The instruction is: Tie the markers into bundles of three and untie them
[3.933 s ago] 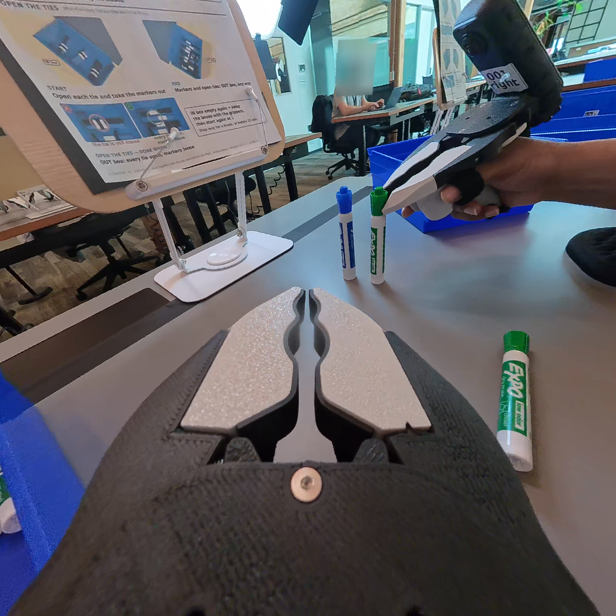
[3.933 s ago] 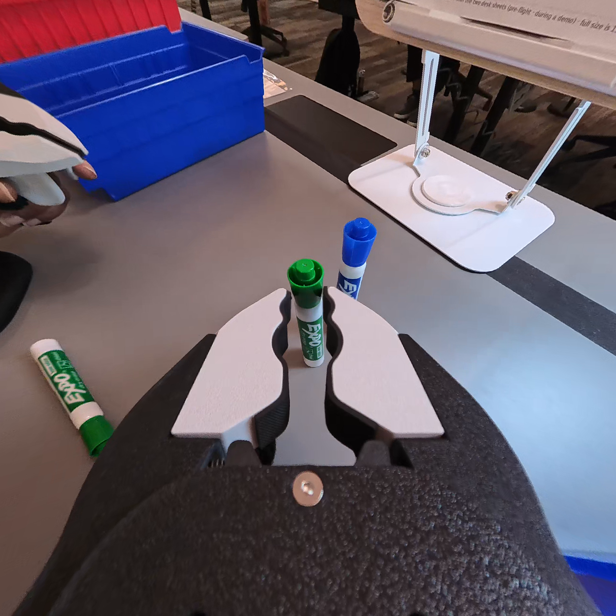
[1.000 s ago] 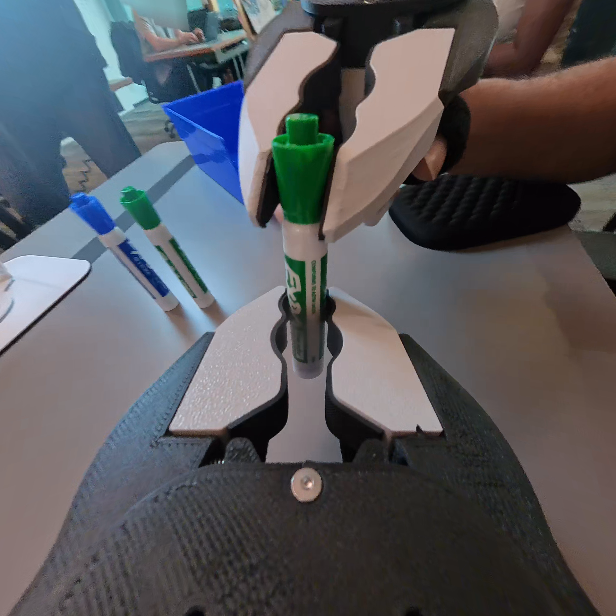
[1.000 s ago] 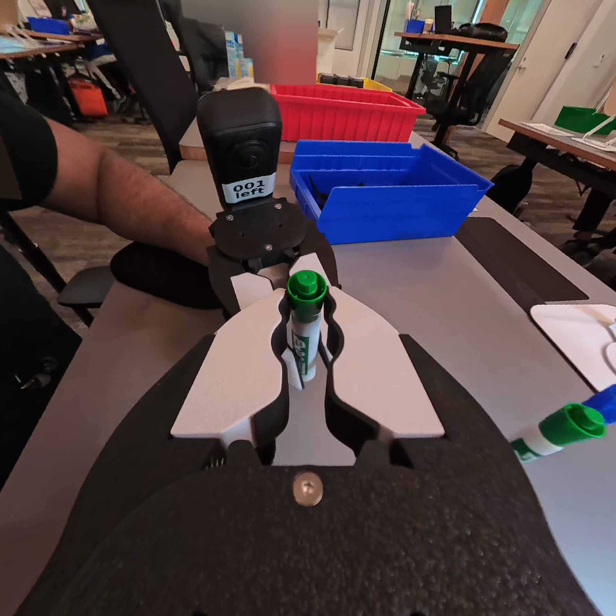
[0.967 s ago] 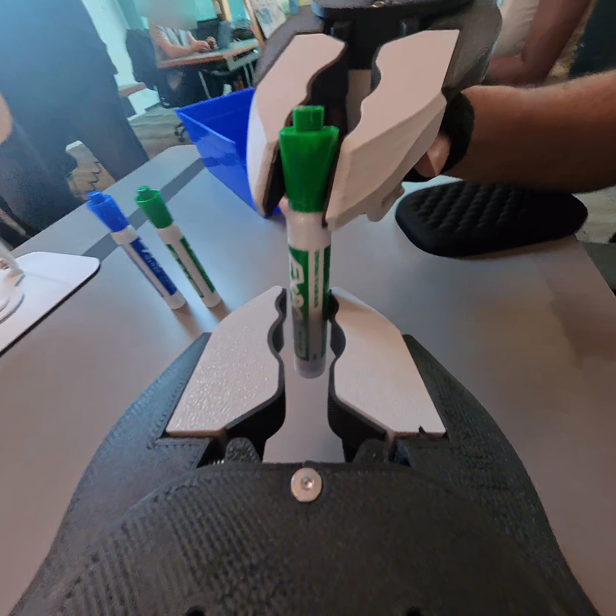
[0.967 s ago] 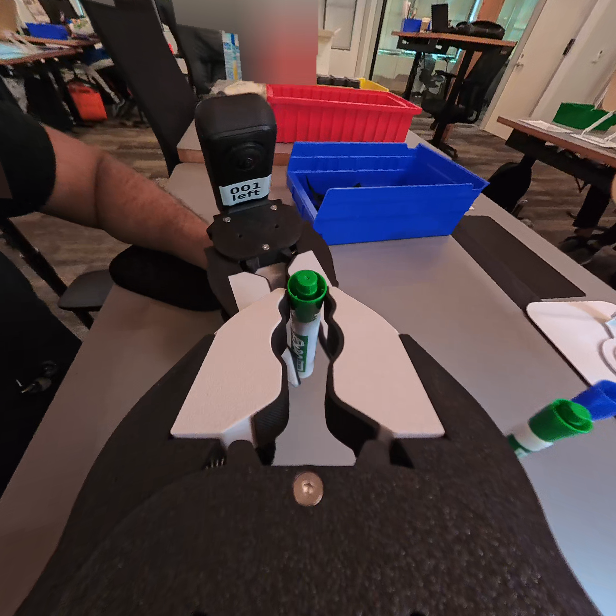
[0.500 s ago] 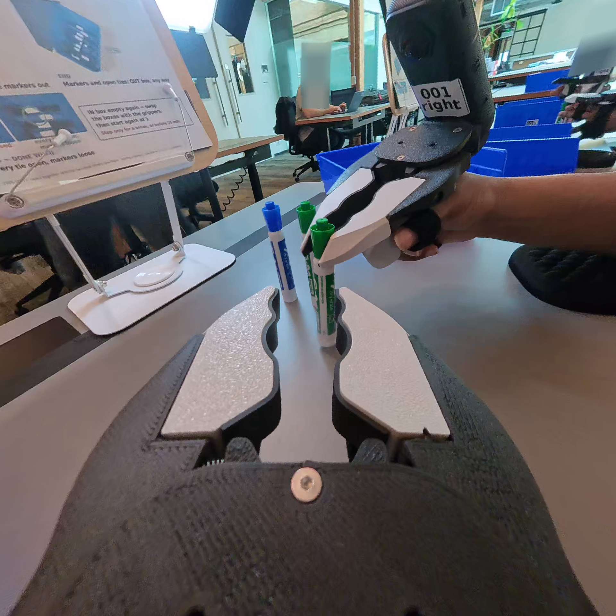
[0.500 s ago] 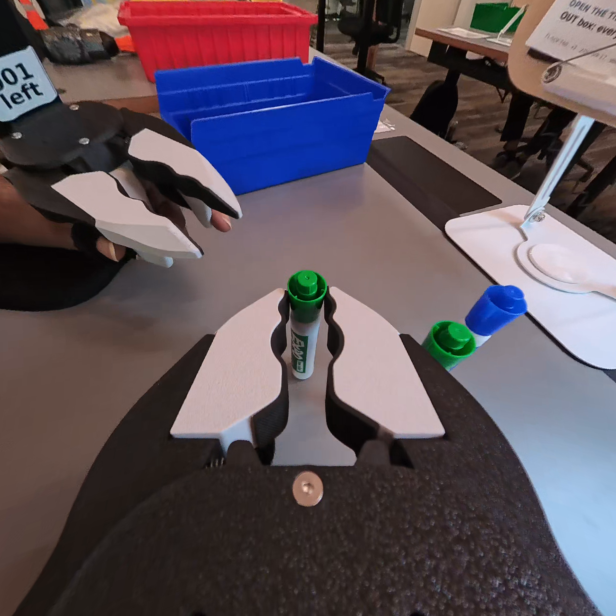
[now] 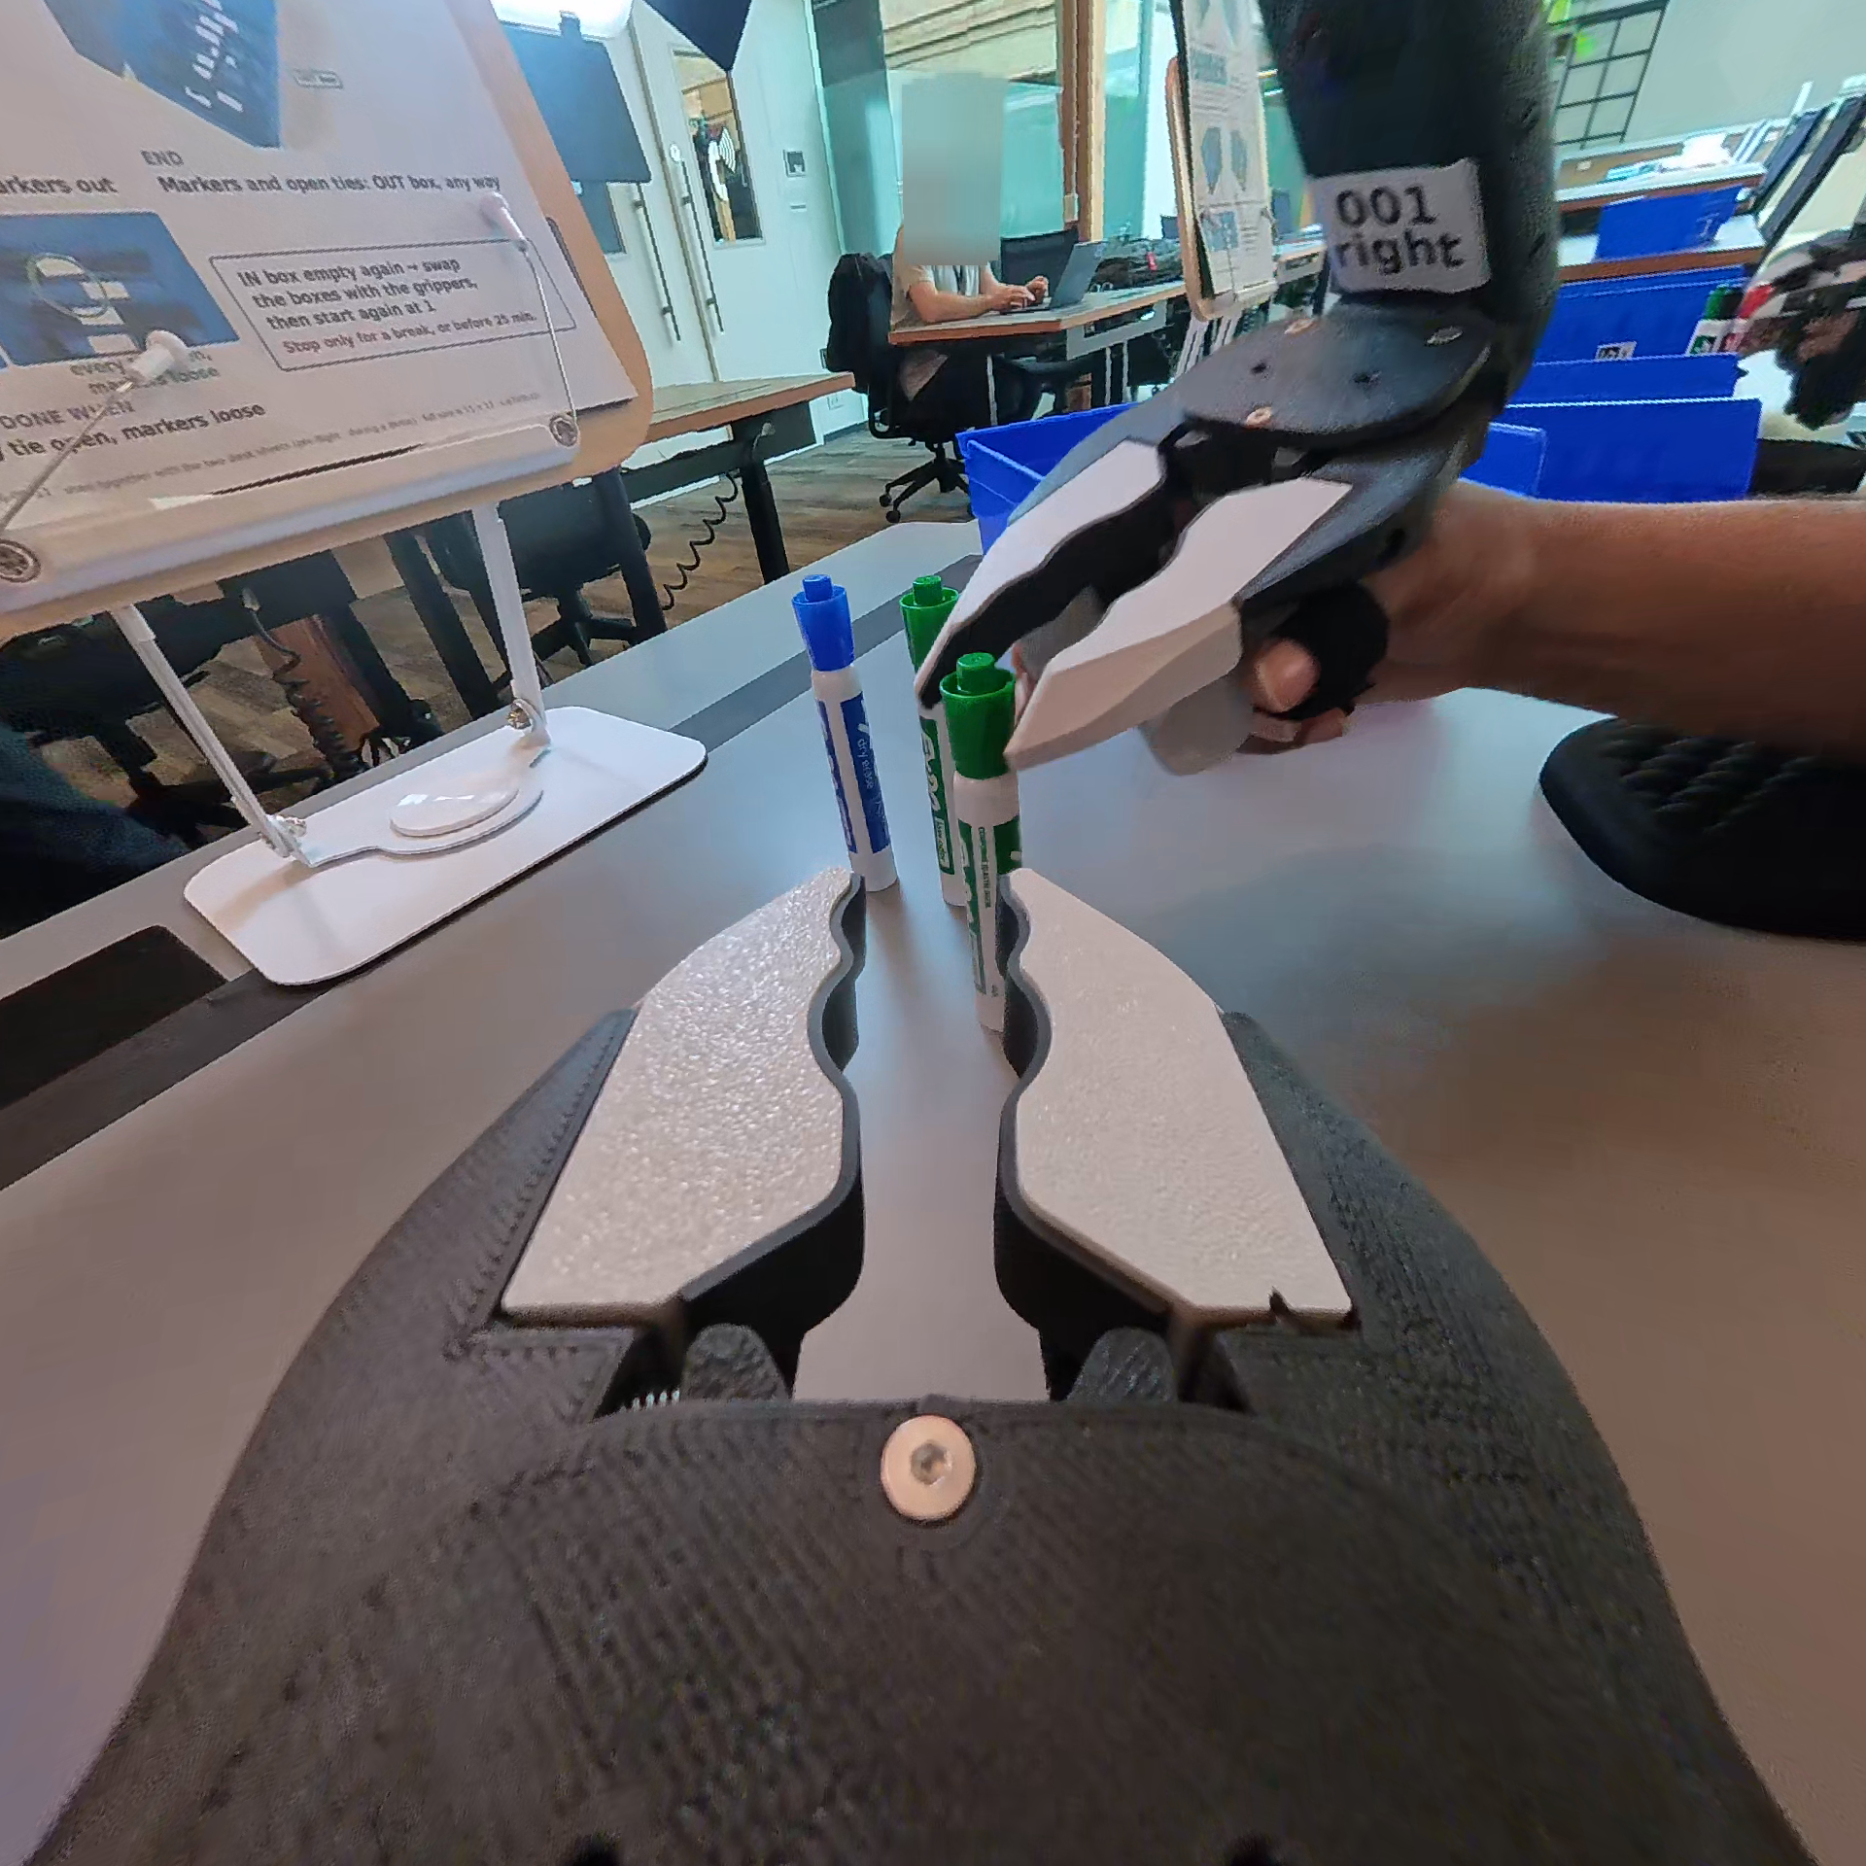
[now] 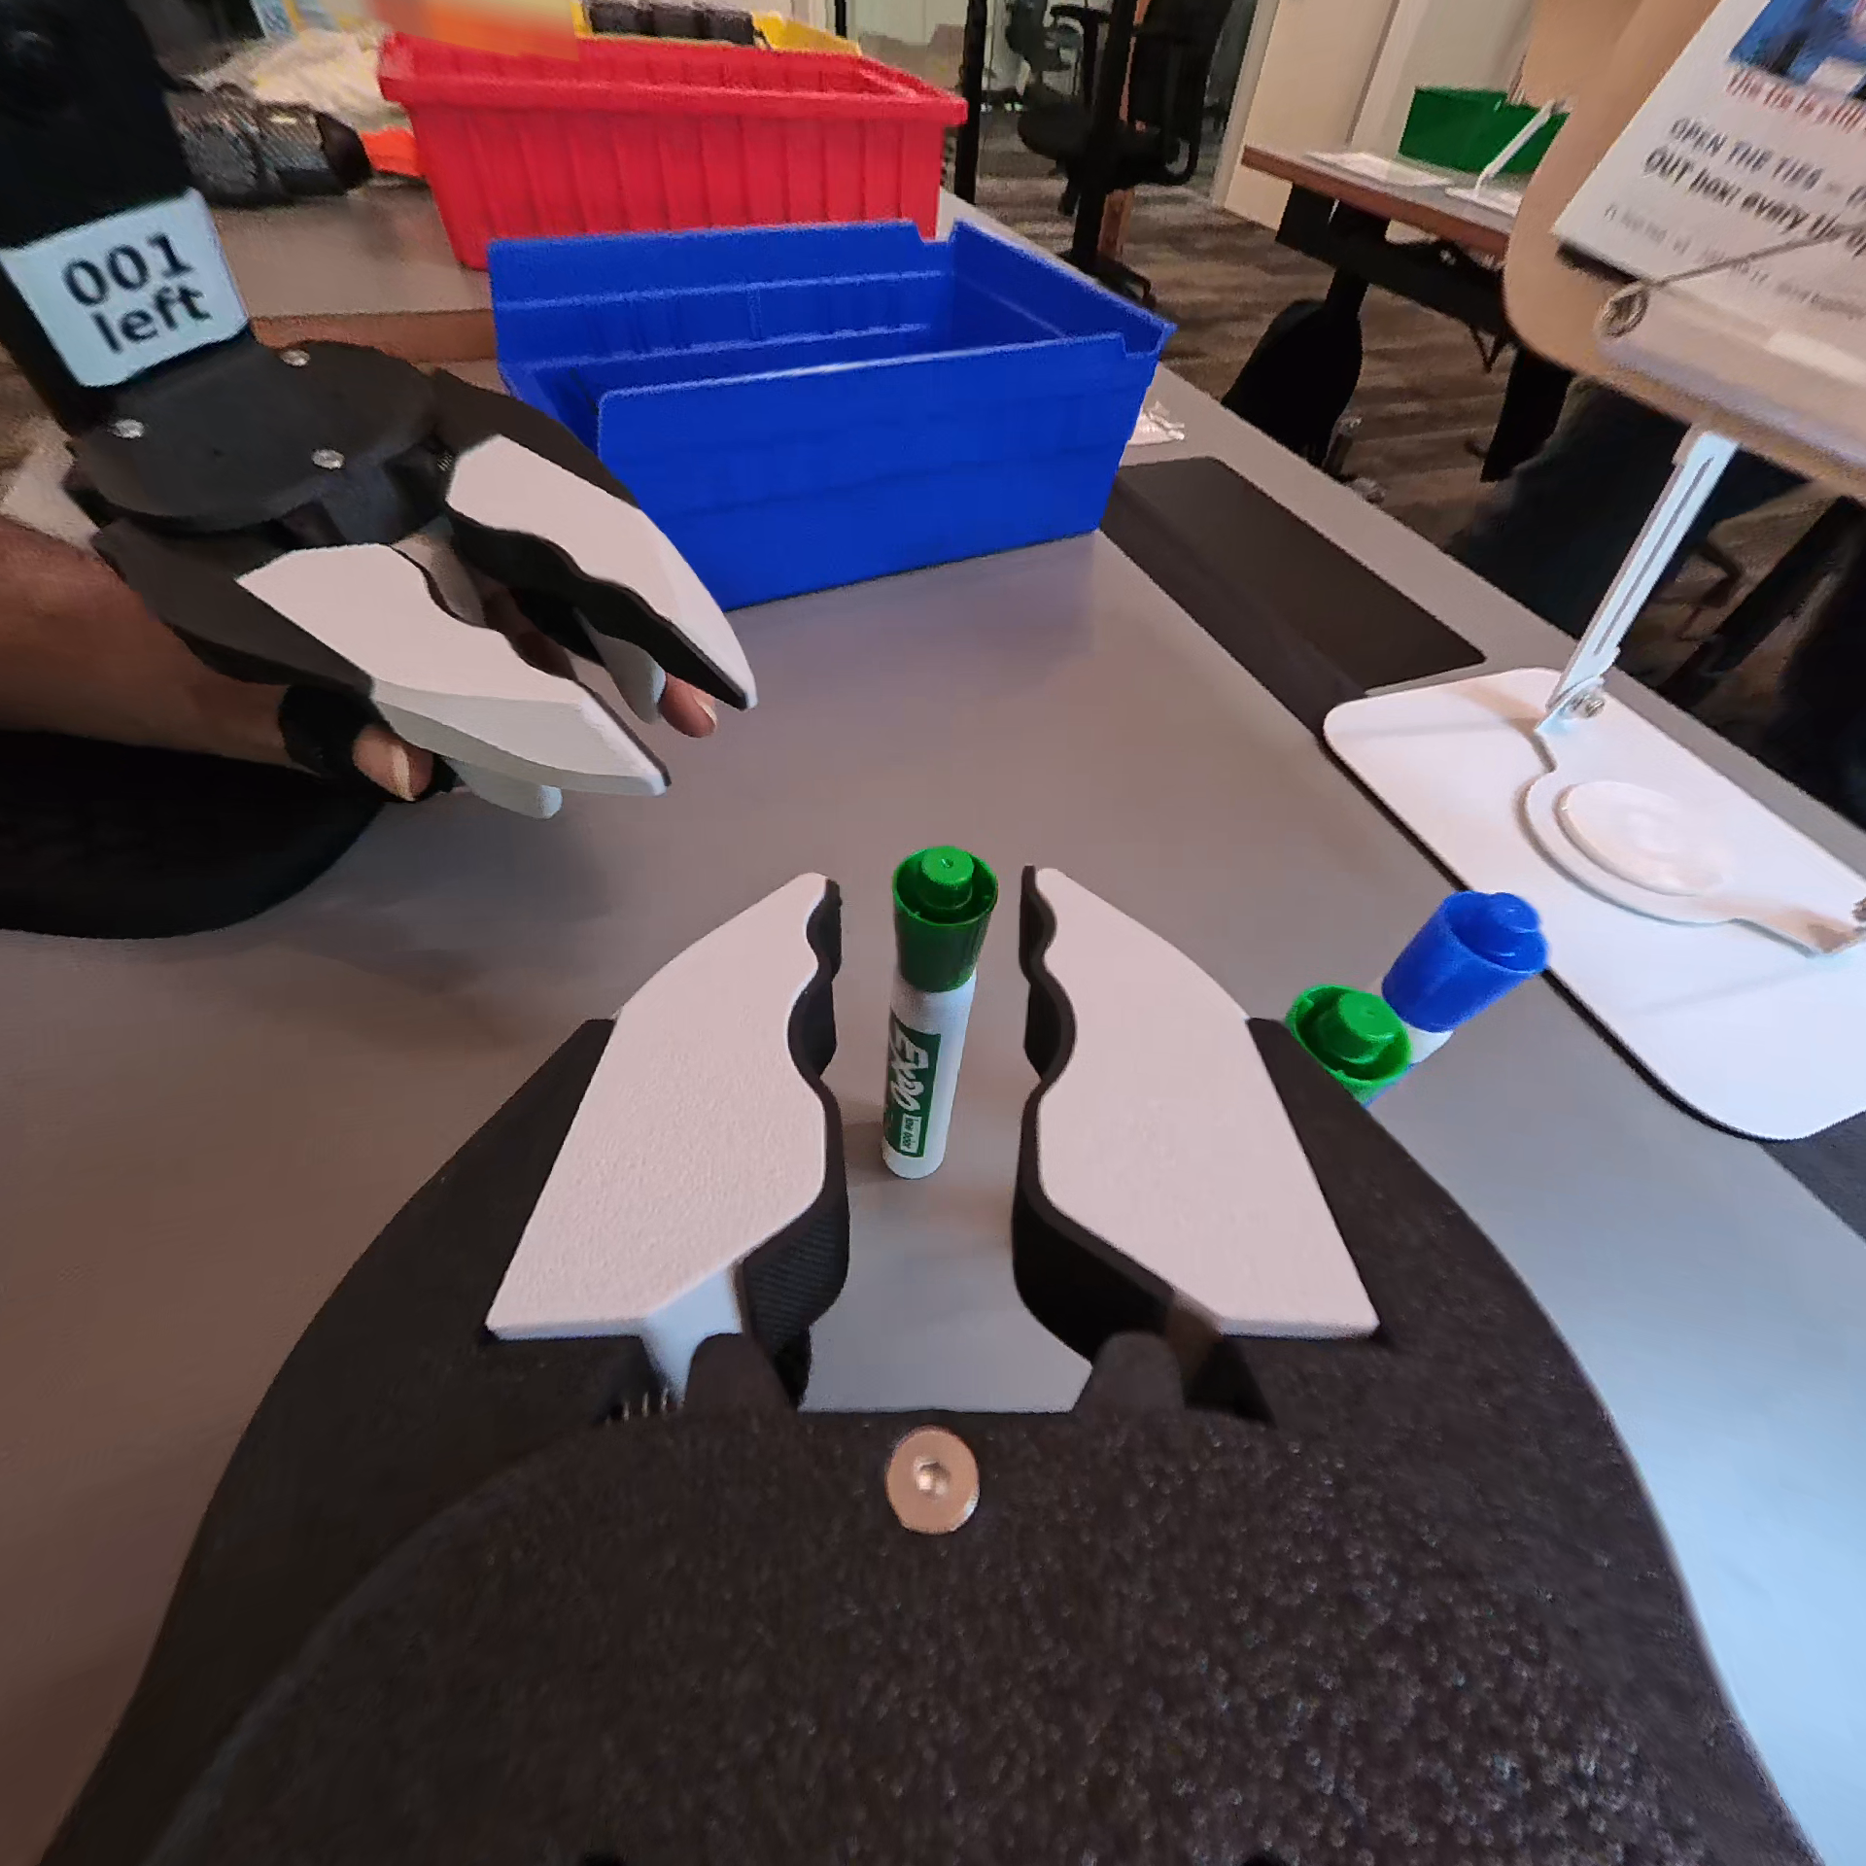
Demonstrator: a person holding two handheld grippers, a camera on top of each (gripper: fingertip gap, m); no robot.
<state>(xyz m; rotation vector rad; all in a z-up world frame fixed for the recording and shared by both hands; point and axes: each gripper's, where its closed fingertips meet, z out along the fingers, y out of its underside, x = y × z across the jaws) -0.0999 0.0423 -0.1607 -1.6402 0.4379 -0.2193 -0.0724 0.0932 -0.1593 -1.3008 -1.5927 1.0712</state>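
I see nothing inside the blue bin [image 10: 858, 475] at upper centre, my right gripper [image 10: 929, 889] spread around an upright green marker [image 10: 934, 1010], my left gripper [image 9: 929, 899] spread, and a second green marker [image 10: 1348, 1040] half hidden.

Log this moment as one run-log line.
right tool: open around upright green marker | left tool: open, empty | blue marker, second green marker: standing beside

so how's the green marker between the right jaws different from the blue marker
The green marker has a green cap and label; the blue marker has a blue cap and label. The green marker stands between the right gripper's open jaws; the blue marker stands off to the side, beside a second green one. Both stand upright, capped, on the table.
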